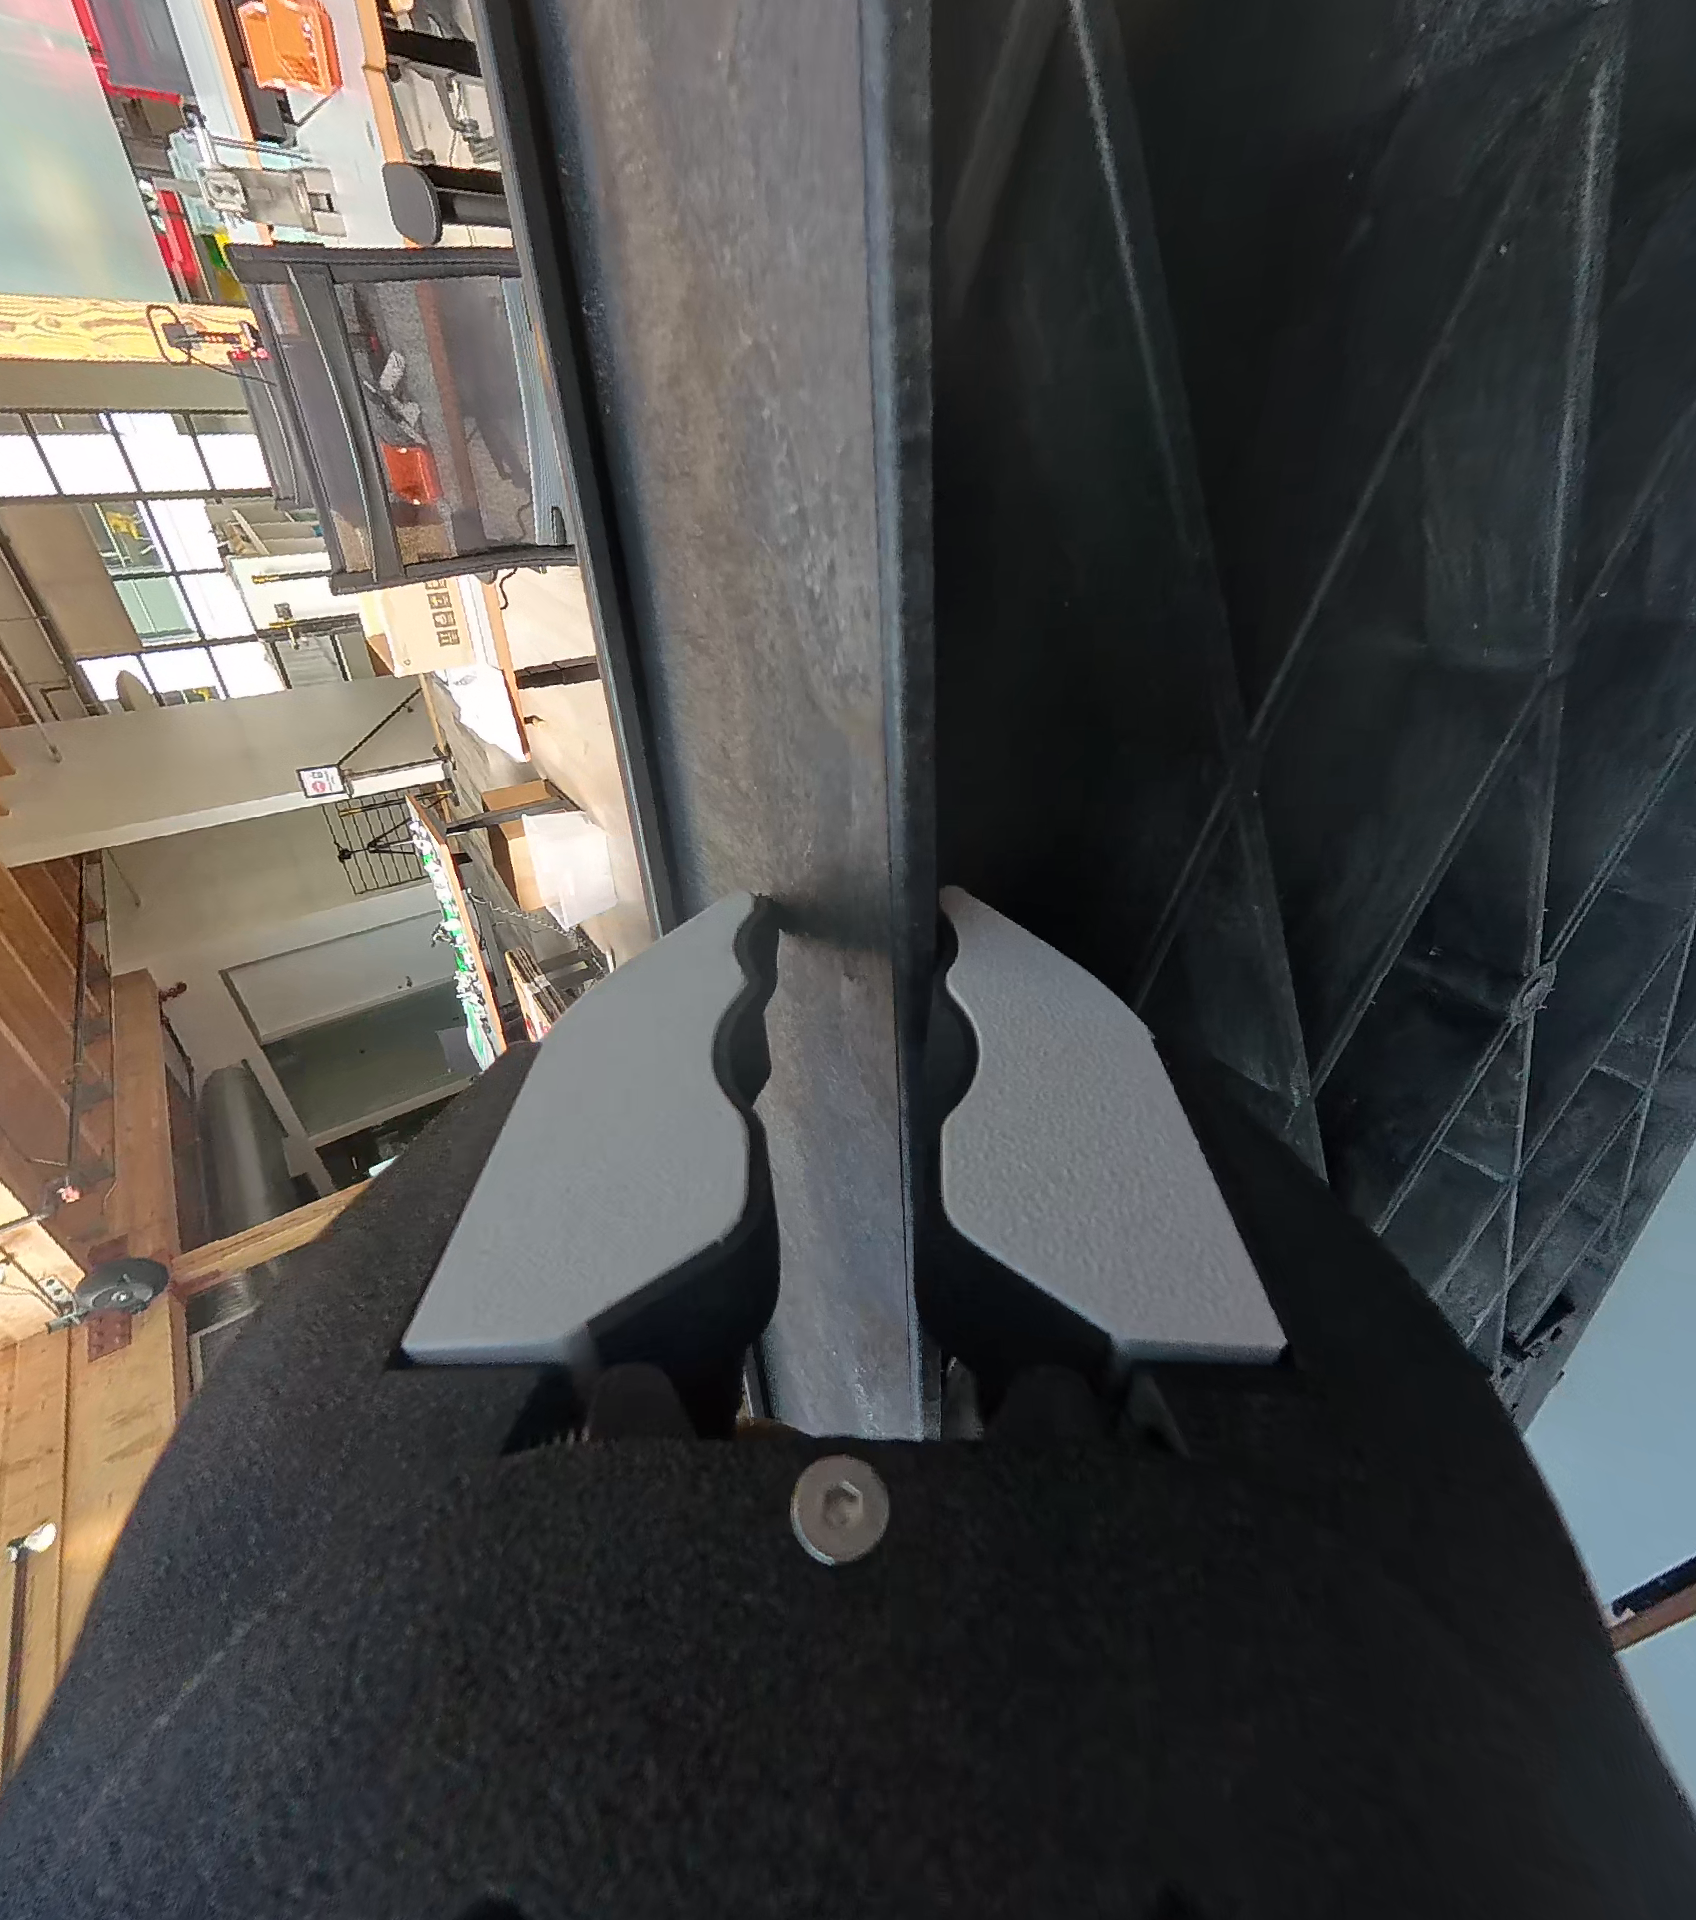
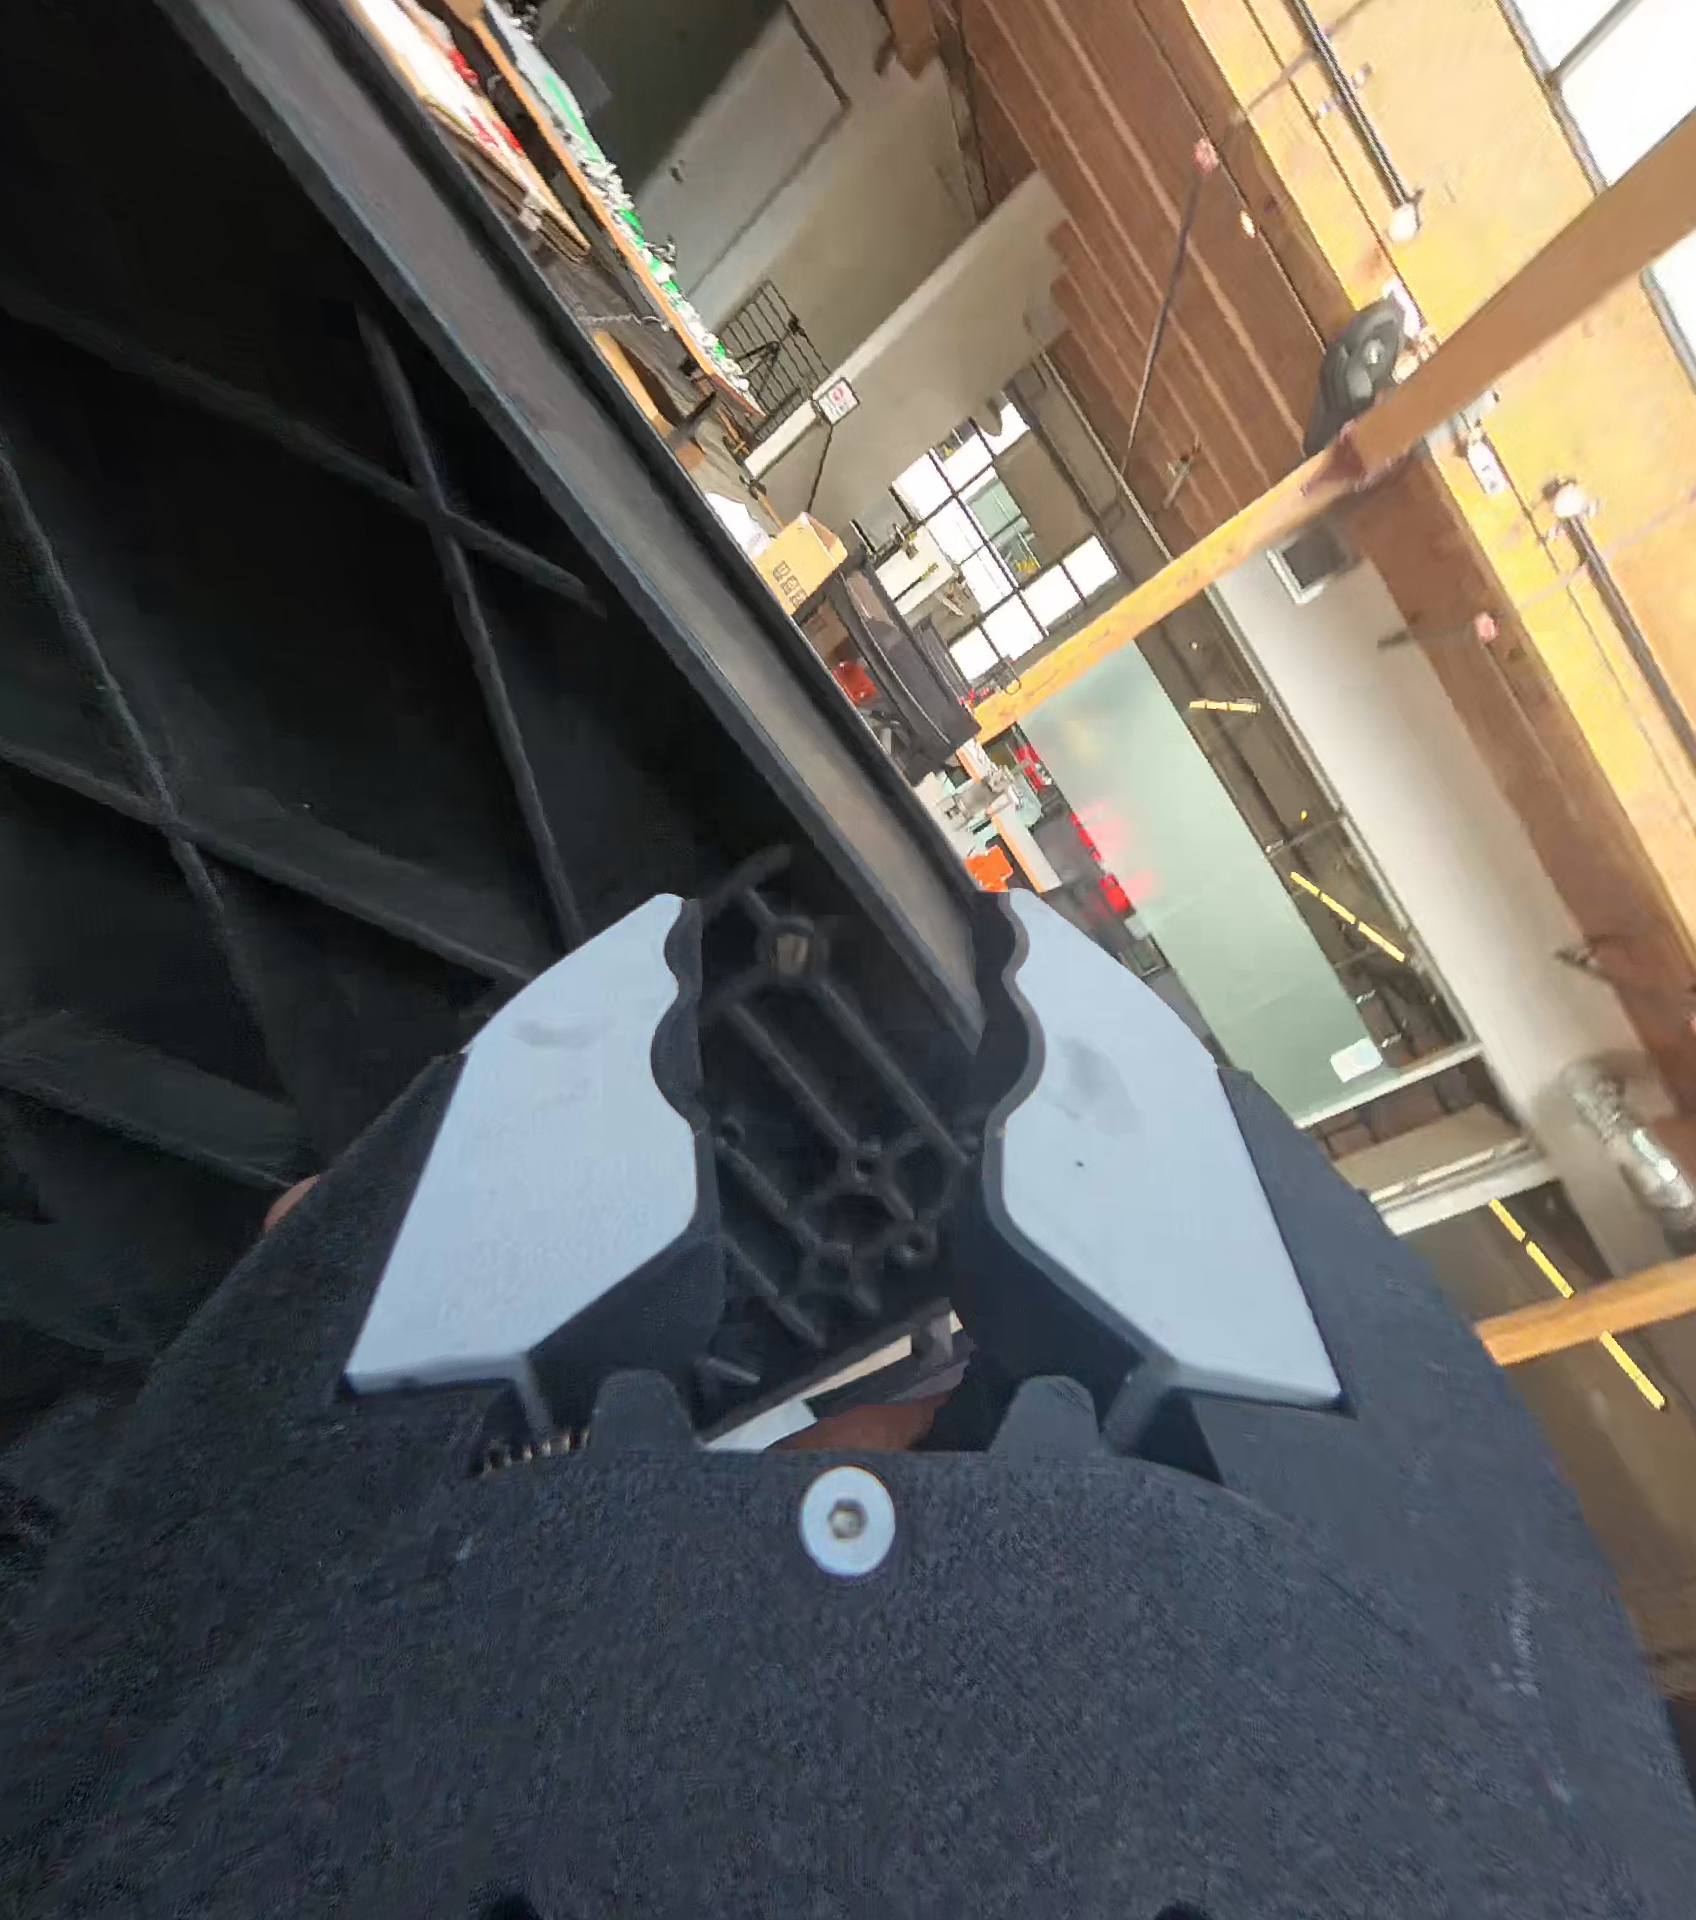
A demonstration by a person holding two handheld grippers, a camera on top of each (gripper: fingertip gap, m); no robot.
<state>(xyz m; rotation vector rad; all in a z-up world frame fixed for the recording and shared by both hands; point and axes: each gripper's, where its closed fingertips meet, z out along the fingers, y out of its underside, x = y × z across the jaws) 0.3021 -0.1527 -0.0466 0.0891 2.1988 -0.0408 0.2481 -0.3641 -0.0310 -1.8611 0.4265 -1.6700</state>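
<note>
A large black plastic panel with a criss-cross ribbed underside fills both views. Its worn flat rim runs straight away from my left gripper, whose jaws are shut on that rim, one finger on each face. In the right wrist view the same ribbed panel lies to the left, and its rim runs diagonally up and away. My right gripper is closed around a ribbed corner of the panel, with its right finger against the rim's edge. The room appears sideways in both views.
Behind the panel is a workshop with wooden ceiling beams and paned windows. There is also a black mesh cart, a cardboard box, an orange crate and cluttered tables. Spacing between my two grippers at the tips: around 20 cm.
</note>
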